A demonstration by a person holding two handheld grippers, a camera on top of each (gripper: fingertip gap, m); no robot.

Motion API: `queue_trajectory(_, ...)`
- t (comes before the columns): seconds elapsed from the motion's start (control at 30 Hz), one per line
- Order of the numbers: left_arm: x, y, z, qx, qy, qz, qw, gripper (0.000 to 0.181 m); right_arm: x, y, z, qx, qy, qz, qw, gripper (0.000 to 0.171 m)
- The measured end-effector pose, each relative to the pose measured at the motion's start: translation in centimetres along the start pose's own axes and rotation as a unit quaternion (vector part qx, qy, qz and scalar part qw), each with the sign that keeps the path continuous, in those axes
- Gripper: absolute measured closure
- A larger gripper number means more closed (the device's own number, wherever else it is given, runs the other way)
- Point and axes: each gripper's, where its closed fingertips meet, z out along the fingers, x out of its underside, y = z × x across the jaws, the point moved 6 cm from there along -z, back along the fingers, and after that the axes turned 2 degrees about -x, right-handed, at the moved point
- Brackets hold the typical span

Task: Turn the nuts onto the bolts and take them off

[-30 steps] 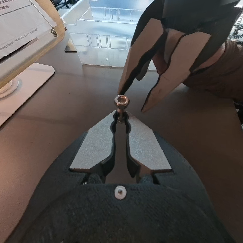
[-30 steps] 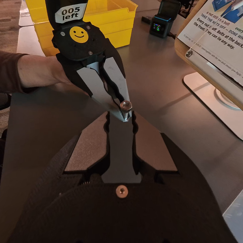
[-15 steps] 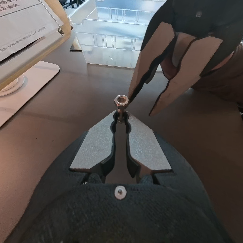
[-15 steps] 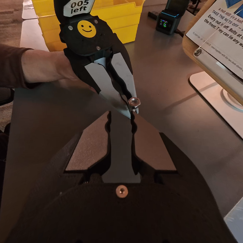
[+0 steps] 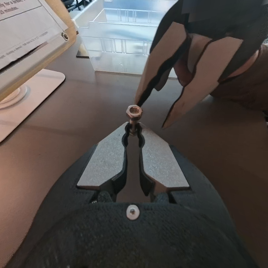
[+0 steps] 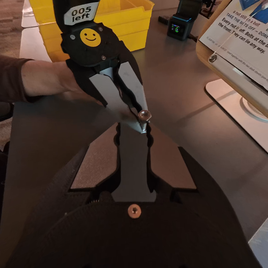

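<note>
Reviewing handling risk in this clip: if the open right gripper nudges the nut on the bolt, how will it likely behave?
The nut sits at the bolt's tip, so it probably spins loosely. Smooth metal flats look slippery. The left gripper clamps only near the bolt's head, so a side push may tilt it.

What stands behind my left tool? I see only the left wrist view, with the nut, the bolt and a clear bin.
Observer: A yellow bin stands on the table behind the left tool.
Operator: Is something beside this bin?
Observer: Yes. In the right wrist view, a small black device with a lit screen stands to the right of it.
Operator: Does the right tool enclose the nut?
Observer: No. Its own camera shows the right tool open. The nut on the bolt lies beyond the fingertips, near one of them, not between the fingers.
</note>
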Motion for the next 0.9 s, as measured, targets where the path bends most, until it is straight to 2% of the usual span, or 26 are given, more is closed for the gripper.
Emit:
queue_trajectory(0.2,-0.1,0.0,-0.1,0.003,-0.004,-0.003,1.000,0.173,0.2,-0.4,-0.1,0.010,0.002,0.006,1.000,0.143)
queue_trajectory(0.4,0.1,-1.1,0.5,0.024,0.005,0.024,0.999,0.173,0.0,-0.2,0.2,0.001,-0.012,0.007,1.000,0.137)
queue_trajectory(0.57,0.2,-0.3,0.3,0.005,0.007,0.013,1.000,0.173,0.2,-0.1,0.3,0.004,-0.003,0.004,1.000,0.136)
queue_trajectory(0.67,0.2,0.5,-0.1,-0.005,0.001,-0.008,1.000,0.173,0.1,-0.1,0.0,-0.008,-0.013,0.011,1.000,0.145)
queue_trajectory(0.77,0.2,0.3,-0.1,-0.003,-0.001,-0.002,1.000,0.173,0.1,-0.9,-0.2,0.019,-0.020,0.026,0.999,0.139)
queue_trajectory(0.9,0.0,-0.8,0.3,0.014,0.002,0.022,1.000,0.173,0.0,-0.4,0.2,-0.008,-0.027,0.029,0.999,0.134)
